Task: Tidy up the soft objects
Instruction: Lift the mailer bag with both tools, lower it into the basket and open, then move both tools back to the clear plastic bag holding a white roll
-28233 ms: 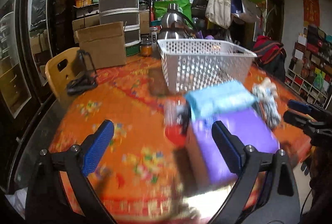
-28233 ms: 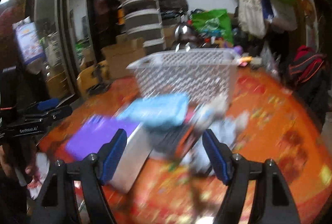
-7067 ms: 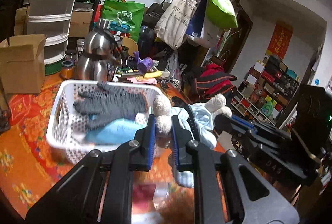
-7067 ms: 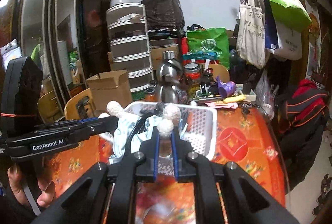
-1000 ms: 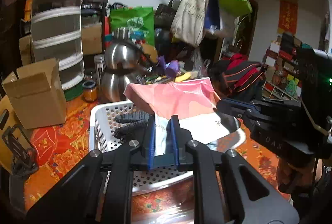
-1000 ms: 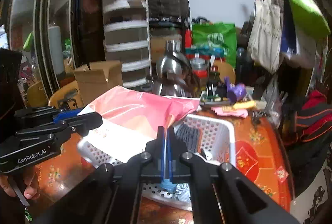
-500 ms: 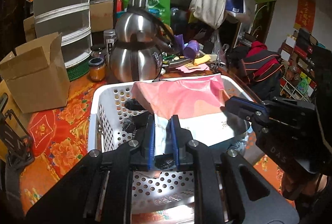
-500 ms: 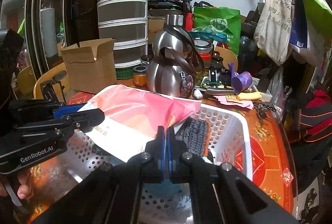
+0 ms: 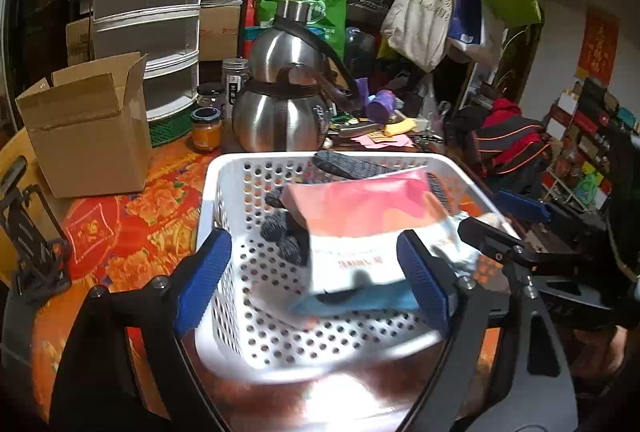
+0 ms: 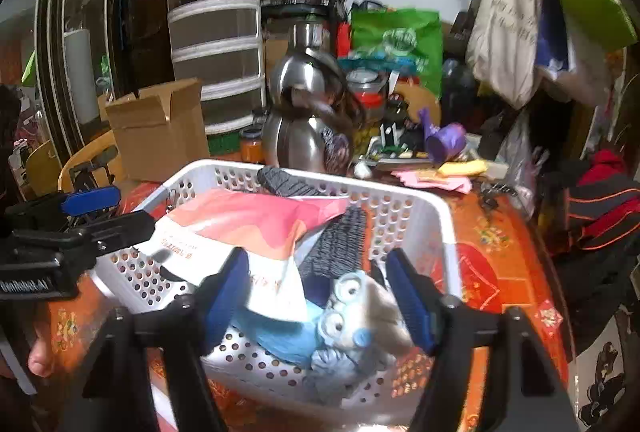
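Observation:
A white perforated basket (image 9: 224,232) stands on the orange patterned table. In it lies a soft pink and white packet (image 9: 360,216) on top of dark knitted gloves (image 9: 282,232) and a blue item. The right wrist view shows the basket (image 10: 444,224), the packet (image 10: 248,220), a dark knit piece (image 10: 340,240) and a blue plush toy (image 10: 344,312). My left gripper (image 9: 316,276) is open above the basket's near edge. My right gripper (image 10: 320,292) is open over the plush toy. Both are empty.
A steel kettle (image 9: 284,111), an open cardboard box (image 9: 88,127), jars (image 9: 206,127) and stacked drawers (image 9: 148,3) stand behind the basket. Bags hang on a rack at the right (image 9: 424,11). A yellow chair (image 10: 48,159) stands left of the table.
Both grippers have opened and let go of the pink and white packet, which now lies in the basket. Both grippers have drawn back a little.

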The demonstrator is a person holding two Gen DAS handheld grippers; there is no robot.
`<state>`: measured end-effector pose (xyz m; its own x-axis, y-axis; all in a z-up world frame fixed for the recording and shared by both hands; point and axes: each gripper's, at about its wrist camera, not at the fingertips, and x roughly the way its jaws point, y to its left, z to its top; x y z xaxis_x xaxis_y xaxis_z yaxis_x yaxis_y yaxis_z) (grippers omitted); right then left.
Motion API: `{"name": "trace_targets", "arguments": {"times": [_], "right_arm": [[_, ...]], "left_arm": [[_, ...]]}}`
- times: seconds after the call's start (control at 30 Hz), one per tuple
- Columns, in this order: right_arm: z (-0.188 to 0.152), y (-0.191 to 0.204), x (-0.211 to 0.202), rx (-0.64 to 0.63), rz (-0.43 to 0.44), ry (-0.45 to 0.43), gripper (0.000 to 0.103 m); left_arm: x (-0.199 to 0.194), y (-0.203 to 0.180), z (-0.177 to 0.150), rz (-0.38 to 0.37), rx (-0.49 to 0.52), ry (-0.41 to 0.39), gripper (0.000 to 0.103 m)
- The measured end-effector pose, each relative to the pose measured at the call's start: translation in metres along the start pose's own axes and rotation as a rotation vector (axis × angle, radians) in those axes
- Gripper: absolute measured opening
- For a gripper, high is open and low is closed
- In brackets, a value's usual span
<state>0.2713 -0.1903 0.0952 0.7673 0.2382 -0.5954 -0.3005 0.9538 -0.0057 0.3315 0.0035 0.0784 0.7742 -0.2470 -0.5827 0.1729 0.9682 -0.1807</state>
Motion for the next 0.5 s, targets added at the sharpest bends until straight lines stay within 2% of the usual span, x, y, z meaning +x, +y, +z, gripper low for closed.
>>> {"name": "trace_targets", "arguments": {"times": [0.13, 0.27, 0.33, 0.5], "right_arm": [[-0.011, -0.008, -0.02, 0.065, 0.039, -0.017, 0.077], [-0.016, -0.008, -0.034, 0.056, -0.012, -0.037, 0.078], [-0.016, -0.009, -0.036, 0.053, -0.03, -0.042, 0.078], [-0.03, -0.017, -0.05, 0.074, -0.007, -0.03, 0.08]], "left_arm": [[-0.022, -0.007, -0.009, 0.011, 0.023, -0.015, 0.09], [-0.035, -0.014, -0.01, 0.032, 0.025, -0.03, 0.095], [-0.034, -0.013, -0.009, 0.047, 0.006, -0.007, 0.096], [-0.043, -0.005, -0.025, 0.066, -0.019, 0.026, 0.096]]}}
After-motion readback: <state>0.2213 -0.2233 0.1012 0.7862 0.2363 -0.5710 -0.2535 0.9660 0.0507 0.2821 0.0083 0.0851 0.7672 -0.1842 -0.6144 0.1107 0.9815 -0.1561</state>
